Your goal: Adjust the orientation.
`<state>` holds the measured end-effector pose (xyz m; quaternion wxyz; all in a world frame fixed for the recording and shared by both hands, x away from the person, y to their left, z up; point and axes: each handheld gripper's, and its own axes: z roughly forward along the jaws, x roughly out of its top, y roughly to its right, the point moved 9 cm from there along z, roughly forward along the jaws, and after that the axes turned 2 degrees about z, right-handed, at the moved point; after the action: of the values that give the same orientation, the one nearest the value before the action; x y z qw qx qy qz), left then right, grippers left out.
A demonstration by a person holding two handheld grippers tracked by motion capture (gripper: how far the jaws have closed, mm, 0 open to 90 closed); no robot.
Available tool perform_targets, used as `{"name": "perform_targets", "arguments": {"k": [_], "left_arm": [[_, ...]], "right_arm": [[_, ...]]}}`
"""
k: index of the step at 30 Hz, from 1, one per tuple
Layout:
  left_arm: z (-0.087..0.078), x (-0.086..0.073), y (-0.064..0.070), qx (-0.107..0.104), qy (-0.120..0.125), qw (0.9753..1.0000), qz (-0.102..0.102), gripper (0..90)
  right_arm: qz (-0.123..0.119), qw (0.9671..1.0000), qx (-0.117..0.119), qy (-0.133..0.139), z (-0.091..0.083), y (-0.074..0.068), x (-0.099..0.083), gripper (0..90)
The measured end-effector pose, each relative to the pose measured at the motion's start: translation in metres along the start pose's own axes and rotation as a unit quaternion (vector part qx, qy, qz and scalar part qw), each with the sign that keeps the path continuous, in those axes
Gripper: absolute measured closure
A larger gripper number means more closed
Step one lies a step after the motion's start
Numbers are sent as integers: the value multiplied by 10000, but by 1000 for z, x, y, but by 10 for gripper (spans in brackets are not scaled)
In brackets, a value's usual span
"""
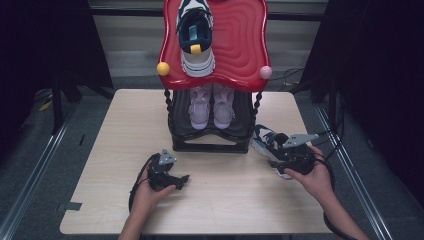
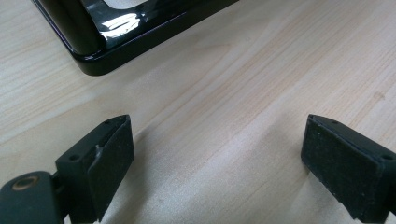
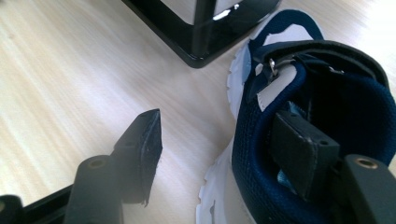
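A navy and white sneaker (image 1: 264,138) lies on the table just right of the black shoe rack (image 1: 210,146). My right gripper (image 1: 286,159) is at its heel end. In the right gripper view the gripper (image 3: 219,140) is open and straddles the sneaker's (image 3: 327,93) navy collar, one jaw inside the opening and the other outside over bare wood. A matching sneaker (image 1: 196,35) stands on the rack's red wavy top shelf (image 1: 240,45). My left gripper (image 1: 180,180) rests open on the table before the rack's left front corner, its jaws (image 2: 215,149) holding nothing.
A pair of pale pink sneakers (image 1: 212,105) sits on the rack's lower shelf. A yellow ball (image 1: 163,68) and a pink ball (image 1: 265,72) cap the red shelf's front corners. The wooden table (image 1: 225,205) spreads around the rack's glossy base (image 2: 116,42).
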<state>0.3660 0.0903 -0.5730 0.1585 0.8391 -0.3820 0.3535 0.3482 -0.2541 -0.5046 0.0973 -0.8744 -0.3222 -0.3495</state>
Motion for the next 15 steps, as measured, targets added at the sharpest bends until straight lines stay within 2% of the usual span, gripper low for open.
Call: {"name": "perform_targets", "arguments": {"k": [3, 9, 11, 15], "left_arm": [[0, 0, 0, 3, -2, 10000, 1, 91], [0, 0, 0, -8, -1, 10000, -4, 91], [0, 0, 0, -9, -1, 10000, -5, 91], [0, 0, 0, -11, 2, 10000, -13, 91]], "right_arm": [[5, 10000, 62, 74, -2, -5, 0, 366], [9, 9999, 158, 43, -6, -15, -2, 355], [-13, 9999, 152, 49, -7, -16, -2, 360], [-1, 10000, 49, 82, -14, -7, -1, 339]]}}
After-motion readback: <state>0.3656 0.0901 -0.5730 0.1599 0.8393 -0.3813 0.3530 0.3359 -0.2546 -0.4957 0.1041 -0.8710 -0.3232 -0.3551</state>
